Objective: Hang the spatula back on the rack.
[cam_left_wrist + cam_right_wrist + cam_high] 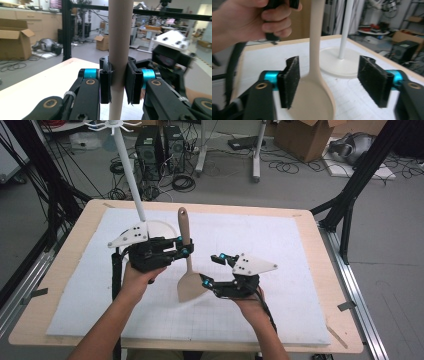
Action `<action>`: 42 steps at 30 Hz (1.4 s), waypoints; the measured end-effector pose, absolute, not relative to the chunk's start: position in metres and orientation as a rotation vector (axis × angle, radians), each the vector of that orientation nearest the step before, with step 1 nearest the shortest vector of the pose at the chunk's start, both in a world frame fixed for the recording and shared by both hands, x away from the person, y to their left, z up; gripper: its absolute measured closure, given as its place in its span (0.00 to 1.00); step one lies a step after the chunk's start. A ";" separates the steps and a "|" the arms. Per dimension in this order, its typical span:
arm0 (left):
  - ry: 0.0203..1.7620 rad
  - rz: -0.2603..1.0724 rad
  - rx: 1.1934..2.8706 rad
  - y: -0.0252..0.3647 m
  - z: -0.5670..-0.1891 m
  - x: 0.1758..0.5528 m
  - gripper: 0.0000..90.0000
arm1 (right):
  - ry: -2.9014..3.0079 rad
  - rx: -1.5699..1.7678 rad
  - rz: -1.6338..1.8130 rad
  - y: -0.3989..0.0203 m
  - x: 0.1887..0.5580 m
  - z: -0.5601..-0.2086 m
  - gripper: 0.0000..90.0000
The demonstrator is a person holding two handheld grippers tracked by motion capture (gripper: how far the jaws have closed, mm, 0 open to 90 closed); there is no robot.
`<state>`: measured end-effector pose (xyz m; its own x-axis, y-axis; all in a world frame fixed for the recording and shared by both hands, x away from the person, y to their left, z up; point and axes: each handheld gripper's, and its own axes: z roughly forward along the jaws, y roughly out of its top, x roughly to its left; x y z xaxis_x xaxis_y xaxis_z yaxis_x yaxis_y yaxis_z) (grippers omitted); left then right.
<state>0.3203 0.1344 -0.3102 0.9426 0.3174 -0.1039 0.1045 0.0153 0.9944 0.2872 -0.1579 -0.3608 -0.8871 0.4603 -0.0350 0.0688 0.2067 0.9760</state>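
- The table [60, 265] is pale wood with rounded corners, and a white mat [280, 245] ruled with a faint grid covers most of its top under both tongs. No brand, label or writing can be read on anything.
- A white stand [131, 175] with a thin upright pole and hooked arms at its top rises from a round flat base [337, 65] just behind the left tongs; the right gripper view shows that base lying smooth on the mat beyond the right tongs.
- The spatula [187, 270] is a matte beige piece with a rounded stick handle and a flat, broad blade. It stands nearly upright, handle up, between the two tongs, blade down by the right tongs.
- The left tongs [183, 247] are pressed together on the spatula handle; the left gripper view shows black pads [131, 82] squeezing the round shaft [119, 50] from both sides, a detail too small to tell from the high view.
- The right tongs [211, 268] are spread apart. In the right gripper view their fuzzy black pads [372, 80] stand wide to either side of the blade [312, 100], the left pad close to its edge, not pinching it.
- Teal collars sit behind the pads on both tongs, and a grey three-cornered plate with holes tops each.
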 end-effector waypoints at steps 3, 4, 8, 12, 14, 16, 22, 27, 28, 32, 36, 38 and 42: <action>0.327 0.176 1.572 0.142 -0.310 0.321 0.85 | 2.177 0.575 1.705 -0.176 0.290 -0.366 0.21; 0.317 0.183 1.580 0.144 -0.310 0.321 0.85 | 2.172 0.591 1.694 -0.182 0.291 -0.367 0.20; 0.301 0.204 1.617 0.150 -0.309 0.321 0.85 | 2.141 0.656 1.599 -0.208 0.290 -0.371 0.20; 0.308 0.205 1.612 0.157 -0.308 0.322 0.85 | 2.090 0.729 1.554 -0.232 0.289 -0.376 0.20; 0.319 0.210 1.605 0.162 -0.307 0.324 0.85 | 2.067 0.774 1.549 -0.244 0.287 -0.378 0.19; 0.331 0.213 1.601 0.167 -0.305 0.326 0.85 | 2.036 0.803 1.541 -0.254 0.286 -0.378 0.19; 0.349 0.230 1.586 0.182 -0.295 0.330 0.85 | 1.988 0.828 1.493 -0.269 0.283 -0.376 0.19; 0.386 0.256 1.558 0.200 -0.281 0.338 0.85 | 1.976 0.842 1.482 -0.276 0.282 -0.377 0.19; 0.394 0.261 1.557 0.204 -0.278 0.340 0.85 | 1.973 0.846 1.481 -0.277 0.282 -0.377 0.19; 0.413 0.277 1.539 0.220 -0.265 0.350 0.85 | 1.975 0.852 1.468 -0.279 0.282 -0.377 0.19; 0.411 0.274 1.529 0.230 -0.253 0.360 0.85 | 1.966 0.843 1.471 -0.279 0.283 -0.375 0.19; 0.409 0.280 1.527 0.234 -0.248 0.364 0.85 | 1.964 0.839 1.472 -0.278 0.283 -0.375 0.19; 0.404 0.273 1.531 0.237 -0.238 0.374 0.85 | 1.977 0.840 1.473 -0.276 0.284 -0.375 0.19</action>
<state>0.3740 0.2369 -0.2375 0.9047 0.4178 -0.0835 0.0785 0.0292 0.9965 0.2843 -0.2758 -0.3748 -0.6659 0.7444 -0.0489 0.1662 0.2120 0.9630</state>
